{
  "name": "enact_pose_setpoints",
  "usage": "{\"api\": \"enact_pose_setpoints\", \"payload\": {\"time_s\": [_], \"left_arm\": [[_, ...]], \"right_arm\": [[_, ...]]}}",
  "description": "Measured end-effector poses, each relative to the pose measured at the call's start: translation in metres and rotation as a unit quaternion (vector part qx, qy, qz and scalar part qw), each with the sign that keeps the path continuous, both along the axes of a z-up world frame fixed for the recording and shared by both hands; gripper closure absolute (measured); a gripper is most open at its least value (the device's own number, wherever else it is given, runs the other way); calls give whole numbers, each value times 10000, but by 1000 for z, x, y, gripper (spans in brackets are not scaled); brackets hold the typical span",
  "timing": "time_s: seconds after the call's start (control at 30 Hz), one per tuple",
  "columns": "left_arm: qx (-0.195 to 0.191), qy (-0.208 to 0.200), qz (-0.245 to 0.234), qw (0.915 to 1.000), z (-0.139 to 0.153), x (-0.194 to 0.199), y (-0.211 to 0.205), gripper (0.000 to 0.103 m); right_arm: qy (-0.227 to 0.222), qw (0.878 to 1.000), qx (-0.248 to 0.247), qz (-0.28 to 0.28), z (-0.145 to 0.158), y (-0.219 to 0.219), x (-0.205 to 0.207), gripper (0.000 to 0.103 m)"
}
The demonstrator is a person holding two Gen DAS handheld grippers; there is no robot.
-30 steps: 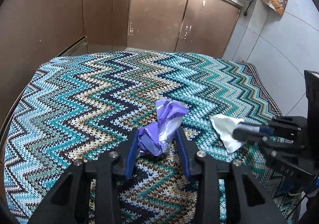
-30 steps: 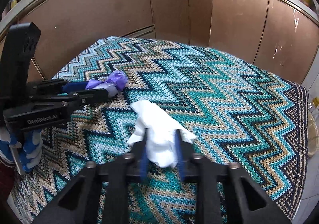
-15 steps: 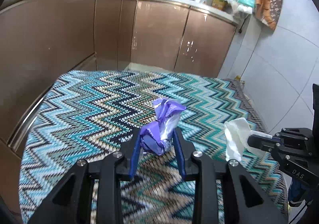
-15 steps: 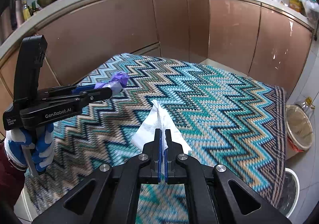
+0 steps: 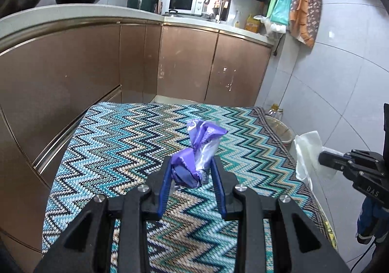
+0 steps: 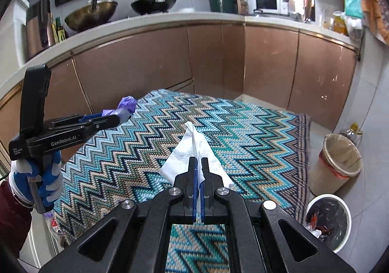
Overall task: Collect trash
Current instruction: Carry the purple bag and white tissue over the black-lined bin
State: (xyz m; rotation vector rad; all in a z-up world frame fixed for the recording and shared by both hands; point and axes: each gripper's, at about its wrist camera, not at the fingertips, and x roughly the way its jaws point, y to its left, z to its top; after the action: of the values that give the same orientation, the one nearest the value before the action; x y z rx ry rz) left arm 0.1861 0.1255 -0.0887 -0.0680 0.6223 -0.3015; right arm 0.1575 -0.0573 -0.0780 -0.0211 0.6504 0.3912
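My left gripper (image 5: 192, 163) is shut on a crumpled purple wrapper (image 5: 194, 154) and holds it above the zigzag tablecloth (image 5: 121, 141). It also shows in the right wrist view (image 6: 116, 118), with the purple wrapper (image 6: 127, 104) at its tip. My right gripper (image 6: 199, 160) is shut on a white tissue (image 6: 194, 149), lifted above the cloth. In the left wrist view the right gripper (image 5: 323, 157) holds the white tissue (image 5: 307, 149) beyond the table's right edge.
A white bin with a black liner (image 6: 328, 222) and a beige bin (image 6: 338, 161) stand on the floor right of the table. Brown kitchen cabinets (image 6: 218, 59) run behind it. A bottle (image 6: 352, 131) stands behind the beige bin.
Both grippers have risen from the tablecloth with their trash. The right gripper closed fully on the tissue and carried it up and toward the table's right edge.
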Motion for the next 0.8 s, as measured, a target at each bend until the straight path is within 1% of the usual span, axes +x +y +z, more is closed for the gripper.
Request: {"api": "enact_pose_setpoints", "payload": {"time_s": [0.23,0.4,0.5,0.6,0.8], "left_arm": [[88,-275,-243,9993,27,-34,-30,73],[174,-392,-512,9978,42,-45,-68,73],[231,-410,-732,9962,47,-46,-96,73],[300,-345,-1021,9937,47,-41,-135,73],[406,-88,-1632,9857,34,-20,-217,73]], "right_arm": [[-298,9988,242,-303,20,-35,-40,101],[-464,9960,463,-599,28,-72,-64,101],[-542,9934,545,-854,31,-98,-73,101],[-608,9893,524,-1218,29,-127,-81,101],[-643,9780,385,-1946,18,-186,-84,101]]}}
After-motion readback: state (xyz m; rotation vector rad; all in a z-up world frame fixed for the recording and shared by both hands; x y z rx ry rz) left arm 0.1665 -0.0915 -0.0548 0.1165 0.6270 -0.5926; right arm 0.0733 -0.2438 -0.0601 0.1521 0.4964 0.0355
